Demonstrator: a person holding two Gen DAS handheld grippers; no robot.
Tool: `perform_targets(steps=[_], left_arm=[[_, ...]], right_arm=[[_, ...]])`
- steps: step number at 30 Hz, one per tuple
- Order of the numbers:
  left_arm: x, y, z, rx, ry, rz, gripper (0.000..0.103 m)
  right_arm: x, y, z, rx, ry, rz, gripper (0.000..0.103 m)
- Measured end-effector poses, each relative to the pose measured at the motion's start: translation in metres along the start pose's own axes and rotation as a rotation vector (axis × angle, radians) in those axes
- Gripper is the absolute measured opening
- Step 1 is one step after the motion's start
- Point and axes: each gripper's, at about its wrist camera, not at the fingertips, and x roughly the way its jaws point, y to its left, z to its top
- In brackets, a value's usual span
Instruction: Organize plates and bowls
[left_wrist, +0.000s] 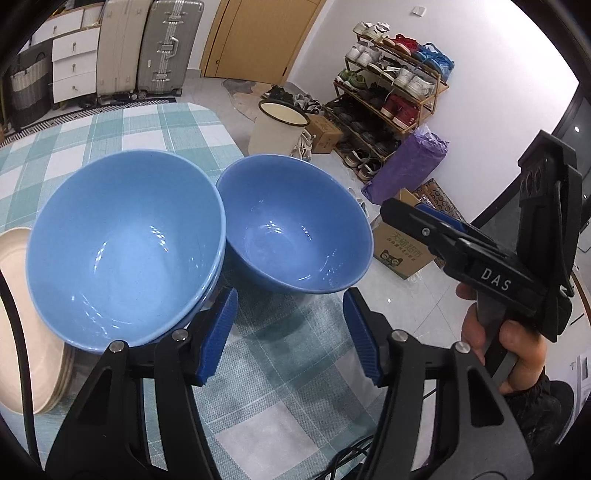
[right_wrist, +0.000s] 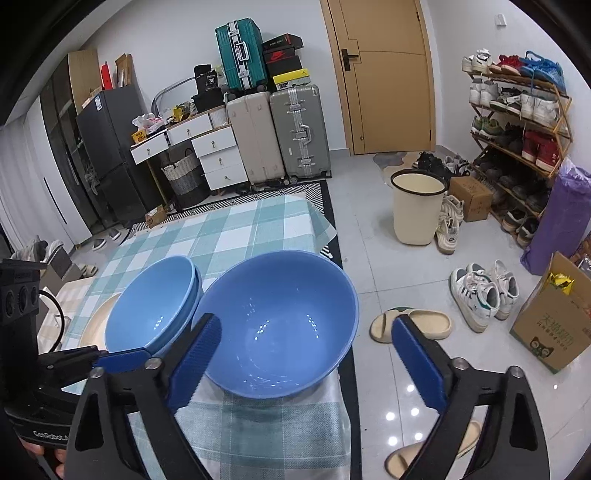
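A stack of blue bowls (left_wrist: 122, 247) sits on beige plates (left_wrist: 22, 321) at the left of the checked table (left_wrist: 277, 369). A single blue bowl (left_wrist: 295, 225) stands beside it near the table's right edge. My left gripper (left_wrist: 291, 332) is open and empty, just in front of the single bowl and the stack. My right gripper (right_wrist: 310, 362) is open and empty, its jaws either side of the single bowl's (right_wrist: 280, 325) near rim. The stack (right_wrist: 155, 306) lies to its left. The right gripper also shows in the left wrist view (left_wrist: 424, 218).
The table's right edge (right_wrist: 343, 387) drops to a tiled floor with slippers (right_wrist: 410, 325) and sneakers (right_wrist: 484, 291). A cream bin (right_wrist: 417, 206), a cardboard box (right_wrist: 550, 321) and a shoe rack (right_wrist: 517, 140) stand further right. Suitcases (right_wrist: 277, 133) and drawers line the back wall.
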Motion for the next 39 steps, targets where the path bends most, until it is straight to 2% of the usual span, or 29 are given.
perform_targets(steps=[4,8,10,15,26,29,31,34,39], left_arm=[[0.014,0.002,0.005,-0.013,0.010,-0.009,0.057],[0.028,0.004,0.010,-0.015,0.018,-0.001,0.057],[0.035,0.006,0.012,-0.020,0.025,0.001,0.057],[0.047,0.010,0.018,-0.020,0.031,0.009,0.057],[0.058,0.012,0.023,-0.022,0.032,0.010,0.057],[0.057,0.011,0.023,-0.019,0.027,0.015,0.057],[0.058,0.010,0.024,-0.018,0.027,0.021,0.057],[0.058,0.009,0.024,-0.019,0.019,0.029,0.054],[0.059,0.008,0.024,-0.009,0.014,0.053,0.047]], right_arm=[[0.012,-0.008,0.000,0.010,0.028,-0.004,0.076],[0.026,-0.014,0.000,0.012,0.058,-0.002,0.074],[0.032,-0.014,0.000,0.007,0.066,-0.009,0.066],[0.046,-0.016,0.002,-0.009,0.085,-0.015,0.058],[0.076,-0.026,-0.002,-0.003,0.126,-0.042,0.046],[0.081,-0.029,-0.001,0.004,0.122,-0.047,0.040],[0.086,-0.032,-0.002,0.007,0.120,-0.055,0.031],[0.090,-0.037,-0.003,0.019,0.119,-0.044,0.021],[0.089,-0.038,-0.005,0.016,0.104,-0.048,0.016]])
